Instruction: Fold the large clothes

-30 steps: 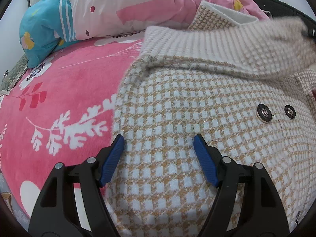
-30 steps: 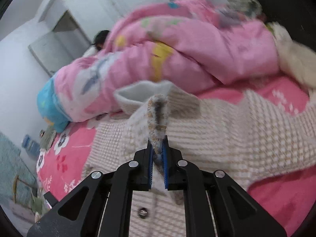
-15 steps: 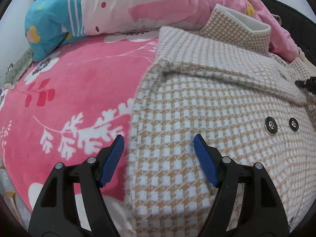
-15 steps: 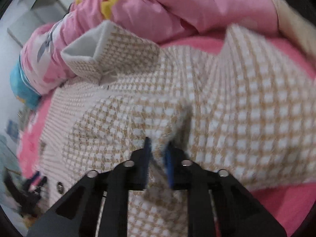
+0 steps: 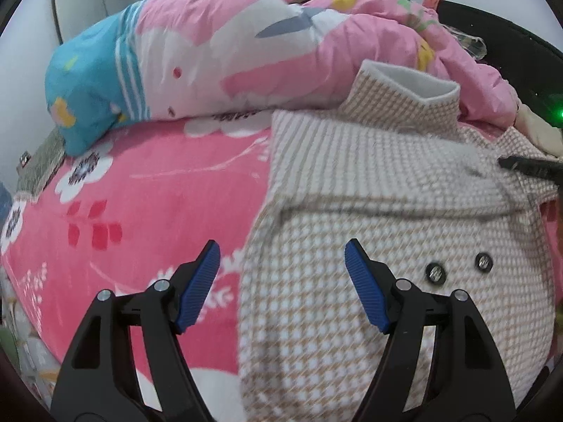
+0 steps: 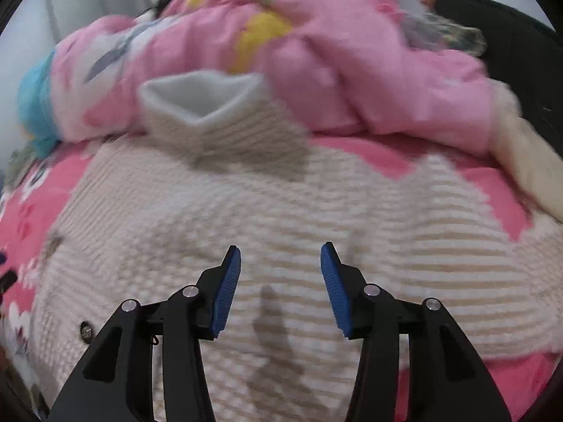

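Note:
A beige-and-white houndstooth coat [image 5: 352, 316] with two dark buttons [image 5: 435, 274] lies on the pink bed blanket; a sleeve [image 5: 369, 161] is folded across its chest, and the white-lined collar [image 5: 404, 84] stands up at the far end. My left gripper [image 5: 281, 256] is open and empty, hovering over the coat's left edge. My right gripper [image 6: 280, 256] is open and empty above the coat [image 6: 281, 204], which is motion-blurred in this view. The right gripper's black tip also shows in the left wrist view [image 5: 527, 167] at the coat's right side.
A pink flowered blanket [image 5: 123, 211] covers the bed. A bunched pink-and-blue duvet [image 5: 211, 63] lies along the far side behind the collar. A black object [image 5: 492, 24] stands at the far right. A cream fluffy item [image 6: 527, 161] lies at the right.
My right gripper has laid the sleeve across the coat, let it go and opened, then pulled back. My left gripper stayed open and drew back a little to the left.

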A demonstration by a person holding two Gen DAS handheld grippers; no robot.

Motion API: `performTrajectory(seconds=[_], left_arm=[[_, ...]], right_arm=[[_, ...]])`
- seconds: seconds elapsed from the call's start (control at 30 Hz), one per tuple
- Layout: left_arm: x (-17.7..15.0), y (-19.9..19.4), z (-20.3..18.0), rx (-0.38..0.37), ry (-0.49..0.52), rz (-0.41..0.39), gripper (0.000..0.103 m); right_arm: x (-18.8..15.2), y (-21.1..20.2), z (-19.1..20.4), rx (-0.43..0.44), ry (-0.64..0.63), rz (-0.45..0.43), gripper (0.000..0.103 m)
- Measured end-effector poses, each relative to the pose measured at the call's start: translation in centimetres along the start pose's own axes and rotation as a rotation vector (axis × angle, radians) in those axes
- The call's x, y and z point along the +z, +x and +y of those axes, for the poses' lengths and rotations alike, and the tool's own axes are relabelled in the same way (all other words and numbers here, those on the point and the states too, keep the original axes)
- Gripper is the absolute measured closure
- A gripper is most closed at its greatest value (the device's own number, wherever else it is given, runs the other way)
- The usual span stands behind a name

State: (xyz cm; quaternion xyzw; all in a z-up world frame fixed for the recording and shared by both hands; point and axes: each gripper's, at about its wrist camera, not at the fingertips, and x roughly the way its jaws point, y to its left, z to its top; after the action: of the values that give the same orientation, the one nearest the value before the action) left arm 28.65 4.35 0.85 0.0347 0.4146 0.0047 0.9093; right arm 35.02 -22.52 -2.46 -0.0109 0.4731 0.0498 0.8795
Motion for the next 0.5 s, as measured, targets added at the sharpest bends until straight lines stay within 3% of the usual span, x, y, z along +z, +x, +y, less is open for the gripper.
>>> performTrajectory(seconds=[0.07, 0.17, 0.27, 0.33, 0.43, 0.5], left_arm=[[0.9, 0.6, -1.3, -0.026, 0.016, 0.003, 0.032], [1.9, 2.6, -3.0, -0.045, 0.024, 0.036, 0.029], [2.9, 4.2, -4.7, -0.046, 0.043, 0.047, 0.029], [3.6, 4.9, -5.9, -0.06, 0.05, 0.042, 0.028], [4.6, 6.4, -7.9, -0.066, 0.075, 0.033, 0.027], [4.9, 7.6, -9.1, -0.067, 0.091, 0.041, 0.027]], right_arm=[[-1.0, 3.2, 0.6, 0.0, -0.012, 0.076, 0.051], [-1.7, 3.8, 0.5, -0.007, -0.036, 0.062, 0.05], [-2.2, -0.5, -0.8, 0.044, 0.01, 0.052, 0.049], [-2.8, -4.1, -3.1, 0.082, 0.058, -0.006, 0.04], [-3.9, -9.0, -7.7, 0.07, 0.151, -0.083, 0.034], [-5.1, -12.6, -13.2, -0.006, 0.249, -0.131, 0.034]])
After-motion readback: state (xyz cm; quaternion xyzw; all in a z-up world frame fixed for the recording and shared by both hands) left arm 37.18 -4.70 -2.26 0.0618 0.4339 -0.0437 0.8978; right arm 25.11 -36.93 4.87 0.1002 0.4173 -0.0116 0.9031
